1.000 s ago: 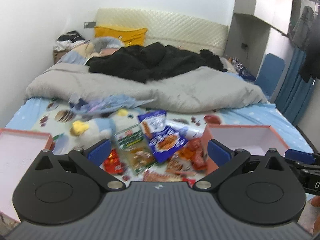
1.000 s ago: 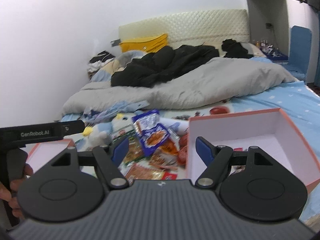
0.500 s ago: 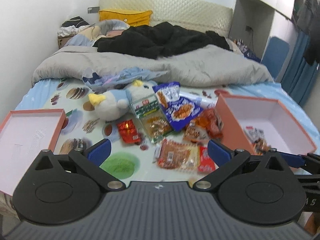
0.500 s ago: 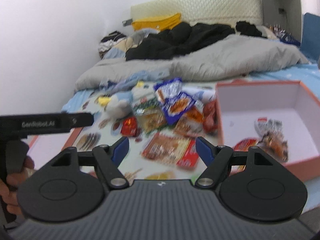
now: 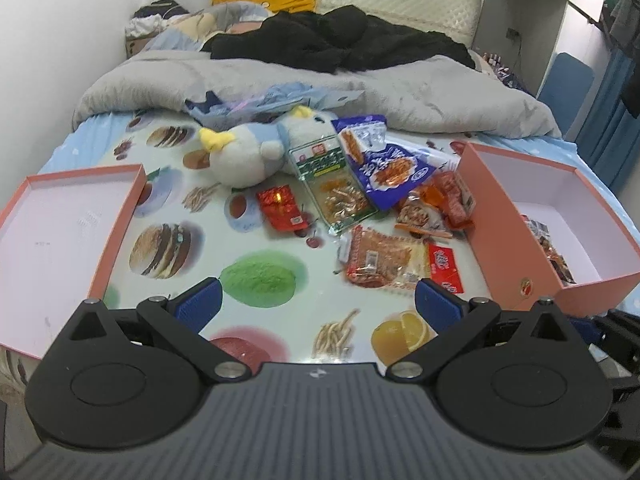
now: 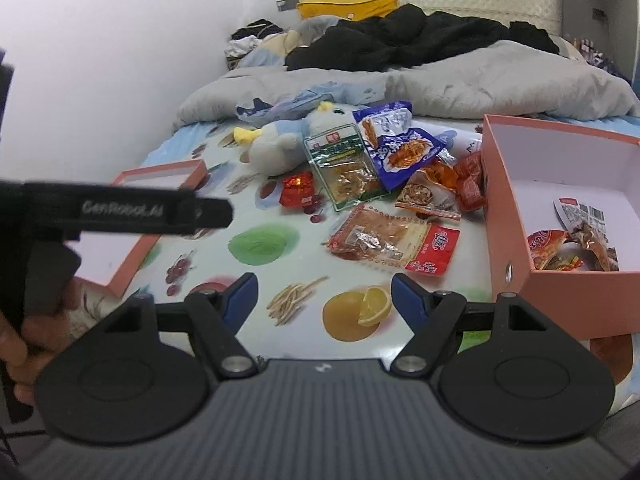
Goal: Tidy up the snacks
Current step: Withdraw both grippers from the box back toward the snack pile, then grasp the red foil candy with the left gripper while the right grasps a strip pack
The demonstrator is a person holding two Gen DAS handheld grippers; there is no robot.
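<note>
Left of the pink box, a stiff card carton w/ a few packets already inside, the snack pile lies loose on the printed sheet. Both my grippers, left & right, hang over the sheet, jaws spread, nothing betw them. Nearest the box is the flat crinkly orange-red packet: I'd come in low & pinch its edge, since slick film prob slips.

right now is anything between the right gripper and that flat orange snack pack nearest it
Nothing visible. The right gripper stands open over bare printed sheet, and the flat orange snack pack lies just beyond its fingertips, apart from the pink box on its right.
</note>
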